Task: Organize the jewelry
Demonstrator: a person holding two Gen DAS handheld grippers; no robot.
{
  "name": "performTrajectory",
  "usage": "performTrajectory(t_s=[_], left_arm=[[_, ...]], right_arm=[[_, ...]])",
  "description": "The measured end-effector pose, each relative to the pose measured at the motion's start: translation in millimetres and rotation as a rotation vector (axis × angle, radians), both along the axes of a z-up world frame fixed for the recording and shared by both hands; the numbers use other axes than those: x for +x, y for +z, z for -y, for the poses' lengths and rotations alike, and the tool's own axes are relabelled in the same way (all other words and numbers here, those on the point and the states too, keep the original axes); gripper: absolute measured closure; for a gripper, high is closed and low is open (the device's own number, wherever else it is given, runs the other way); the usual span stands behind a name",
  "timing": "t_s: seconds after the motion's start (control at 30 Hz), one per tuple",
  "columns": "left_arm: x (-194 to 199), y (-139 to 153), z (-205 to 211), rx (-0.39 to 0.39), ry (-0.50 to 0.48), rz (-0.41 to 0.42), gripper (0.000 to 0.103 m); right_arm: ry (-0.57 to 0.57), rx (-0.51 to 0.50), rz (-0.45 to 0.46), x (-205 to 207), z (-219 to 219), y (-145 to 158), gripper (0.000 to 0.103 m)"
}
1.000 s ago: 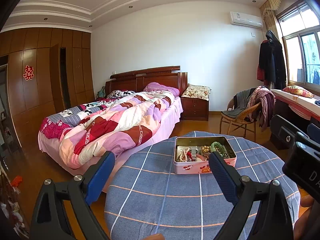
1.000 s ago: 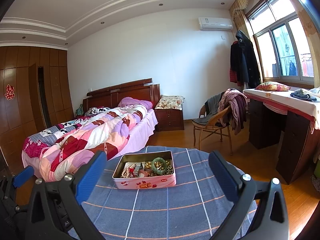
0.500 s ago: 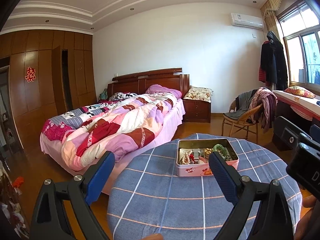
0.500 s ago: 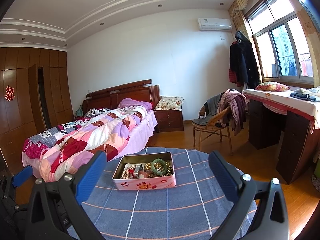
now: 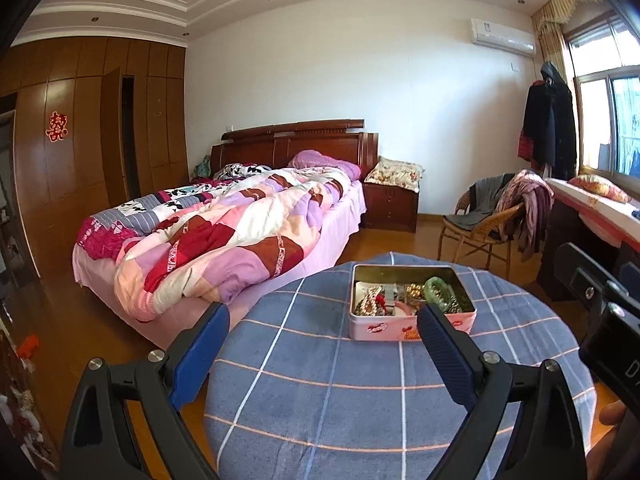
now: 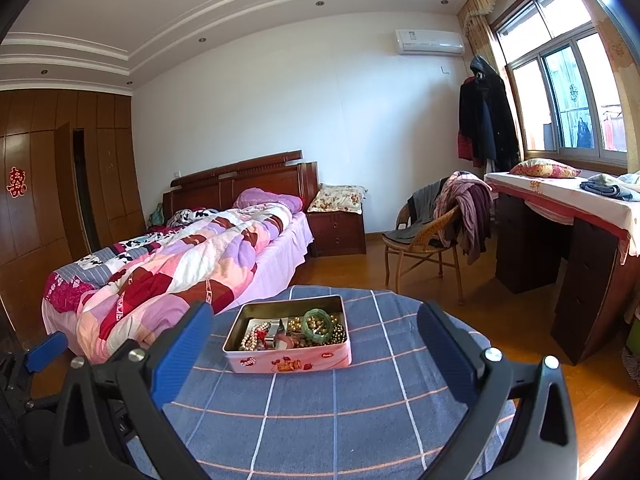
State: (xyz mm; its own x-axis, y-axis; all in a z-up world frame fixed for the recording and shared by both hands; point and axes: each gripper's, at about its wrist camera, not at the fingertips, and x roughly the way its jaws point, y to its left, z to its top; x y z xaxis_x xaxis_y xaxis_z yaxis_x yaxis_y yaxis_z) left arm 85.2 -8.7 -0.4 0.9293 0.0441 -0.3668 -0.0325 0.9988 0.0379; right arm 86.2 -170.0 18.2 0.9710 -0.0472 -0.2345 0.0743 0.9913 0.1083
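Over the last second we see the left view swing rightward, so the pink tin [image 5: 412,304] now sits nearer the right finger [image 5: 444,356] of the left hand-held gripper [image 5: 322,344]; the right view is all but unchanged. Both the left and the right hand-held gripper [image 6: 312,346] stand wide open and empty, short of the tin. The jewelry [image 6: 296,330] lies heaped inside it on the checked surface [image 6: 360,400]; we cannot judge whether sorting is pending or complete.
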Motion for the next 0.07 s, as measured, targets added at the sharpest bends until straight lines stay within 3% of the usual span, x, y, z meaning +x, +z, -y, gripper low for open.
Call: performTrajectory(t_s=[0.07], left_arm=[[2.0, -1.7, 0.1, -0.001, 0.004, -0.01, 0.008]], right_arm=[[-0.007, -0.005, -0.011, 2.4, -0.5, -0.9, 0.0]])
